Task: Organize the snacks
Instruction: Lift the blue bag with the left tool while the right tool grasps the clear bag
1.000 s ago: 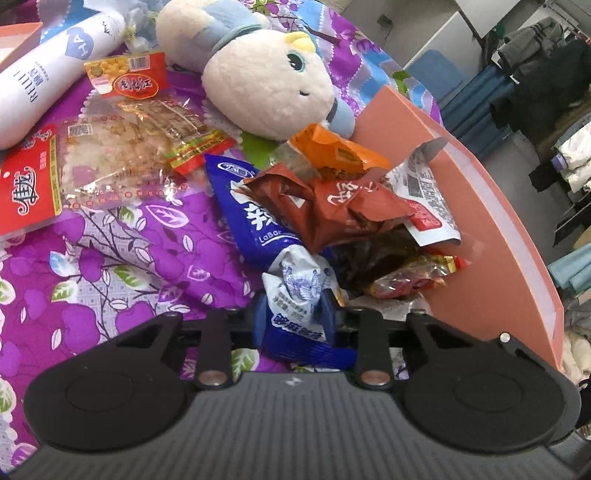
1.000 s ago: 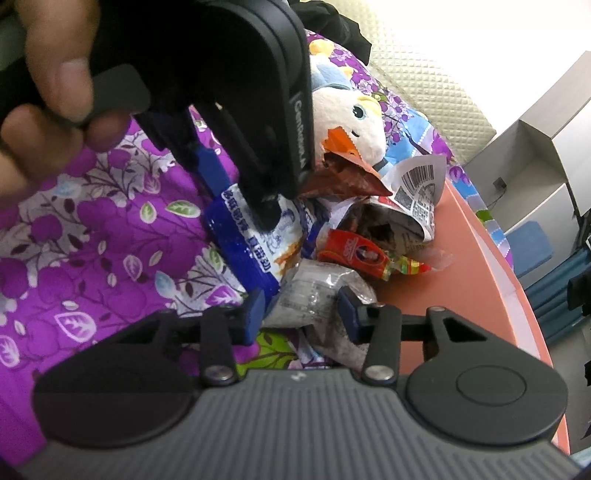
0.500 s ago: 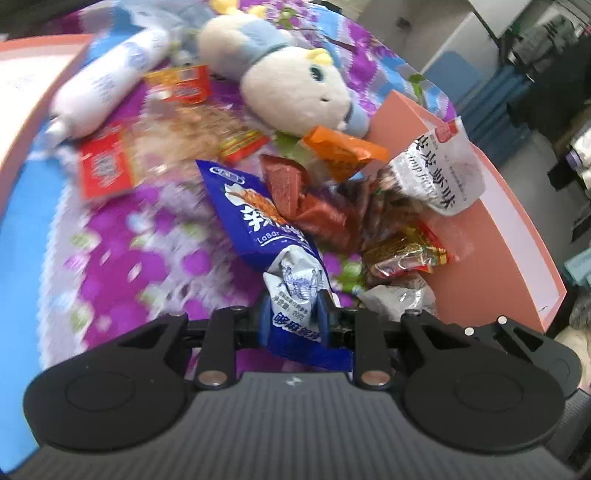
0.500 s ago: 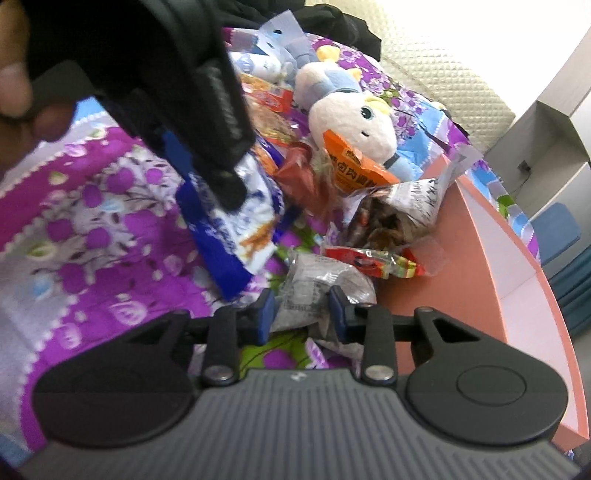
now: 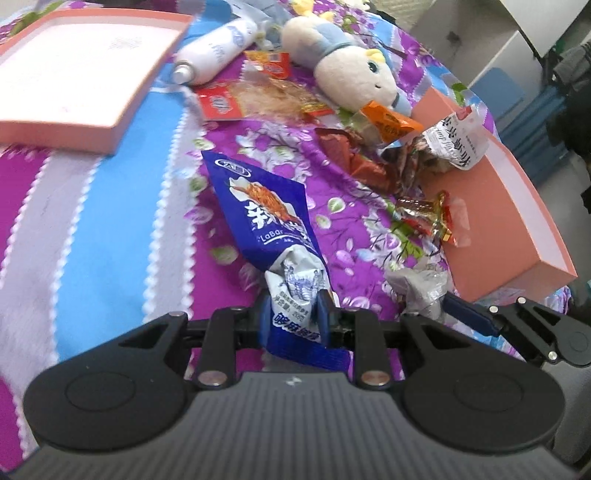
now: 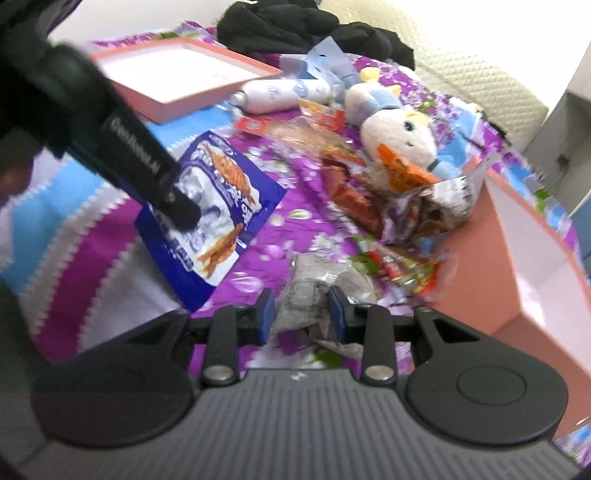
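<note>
My left gripper [image 5: 291,317] is shut on the end of a blue snack bag [image 5: 269,218] and holds it lifted above the purple floral cloth; the bag also shows in the right wrist view [image 6: 218,210]. My right gripper [image 6: 301,314] is shut on a crumpled clear silver packet [image 6: 317,288], seen in the left wrist view [image 5: 421,291] low right. A heap of snack packets [image 5: 388,158] lies against the salmon box [image 5: 517,229] at right.
A plush duck [image 5: 351,74], a white bottle [image 5: 214,51] and flat red-and-clear snack packs [image 5: 258,99] lie at the back. A second shallow salmon tray [image 5: 74,70] sits at back left. Black clothes [image 6: 314,33] lie beyond.
Both grippers have pulled back and up from the heap. The blue bag has come away leftward from the pile; the silver packet has come away with the right gripper.
</note>
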Motion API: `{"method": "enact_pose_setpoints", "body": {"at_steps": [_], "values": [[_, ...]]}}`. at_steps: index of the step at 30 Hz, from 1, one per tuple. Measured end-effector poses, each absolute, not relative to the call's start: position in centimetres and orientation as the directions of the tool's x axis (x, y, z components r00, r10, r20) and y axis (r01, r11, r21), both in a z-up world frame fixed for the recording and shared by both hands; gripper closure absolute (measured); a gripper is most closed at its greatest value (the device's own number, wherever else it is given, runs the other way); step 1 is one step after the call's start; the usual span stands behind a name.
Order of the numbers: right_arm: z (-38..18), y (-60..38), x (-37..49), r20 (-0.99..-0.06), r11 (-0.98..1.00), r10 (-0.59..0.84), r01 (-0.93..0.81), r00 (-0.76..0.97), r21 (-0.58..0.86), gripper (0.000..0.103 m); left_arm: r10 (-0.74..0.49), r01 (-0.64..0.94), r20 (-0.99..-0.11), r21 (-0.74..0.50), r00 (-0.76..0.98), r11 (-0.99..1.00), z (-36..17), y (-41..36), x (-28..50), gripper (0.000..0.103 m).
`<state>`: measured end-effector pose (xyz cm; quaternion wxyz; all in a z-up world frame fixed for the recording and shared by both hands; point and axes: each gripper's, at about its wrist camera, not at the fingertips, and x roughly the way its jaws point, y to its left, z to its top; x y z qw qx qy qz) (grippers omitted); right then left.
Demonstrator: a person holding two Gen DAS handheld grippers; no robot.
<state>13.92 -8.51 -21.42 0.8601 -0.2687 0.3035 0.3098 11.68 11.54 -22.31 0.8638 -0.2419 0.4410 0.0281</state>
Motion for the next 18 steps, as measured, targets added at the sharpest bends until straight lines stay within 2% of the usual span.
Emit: {"method": "enact_pose_setpoints", "body": {"at_steps": [2, 4, 6, 7, 8, 9, 11, 18], "values": [[-21.6, -8.7, 13.9, -0.693, 0.678, 0.384, -0.696, 0.611, -0.238, 0.065, -0.153, -0.283, -0.78, -0.391, 0.606, 0.876, -22.3, 11.6, 10.9, 0.071], [-21.7, -9.0, 13.5, -0.687, 0.693, 0.4, -0.69, 0.607, -0.207, 0.066, -0.134, -0.307, -0.789, -0.382, 0.6, 0.872, -22.3, 11.7, 10.3, 0.063], [-21.5, -9.4, 13.3, -0.687, 0.706, 0.426, -0.691, 0.589, -0.155, 0.065, -0.112, -0.321, -0.799, -0.36, 0.591, 0.876, -22.3, 11.6, 10.2, 0.047], [-21.4, -9.7, 13.2, -0.688, 0.714, 0.434, -0.688, 0.581, -0.131, 0.055, -0.104, -0.322, -0.8, -0.352, 0.591, 0.879, -22.2, 11.5, 10.1, 0.043], [-21.3, -9.9, 13.2, -0.681, 0.724, 0.439, -0.679, 0.586, -0.118, 0.04, -0.106, -0.319, -0.798, -0.354, 0.593, 0.879, -22.2, 11.4, 9.8, 0.034], [-21.2, -10.2, 13.0, -0.672, 0.731, 0.441, -0.672, 0.595, -0.115, 0.033, -0.113, -0.317, -0.795, -0.362, 0.597, 0.876, -22.1, 11.4, 9.6, 0.031], [-20.9, -10.7, 12.8, -0.654, 0.747, 0.441, -0.655, 0.614, -0.111, 0.02, -0.125, -0.308, -0.788, -0.374, 0.603, 0.875, -22.1, 11.2, 9.5, 0.03], [-21.1, -12.4, 15.5, -0.666, 0.811, 0.454, -0.584, 0.592, 0.033, 0.02, -0.117, -0.287, -0.788, -0.353, 0.605, 0.89, -22.2, 10.7, 10.6, 0.028]]}}
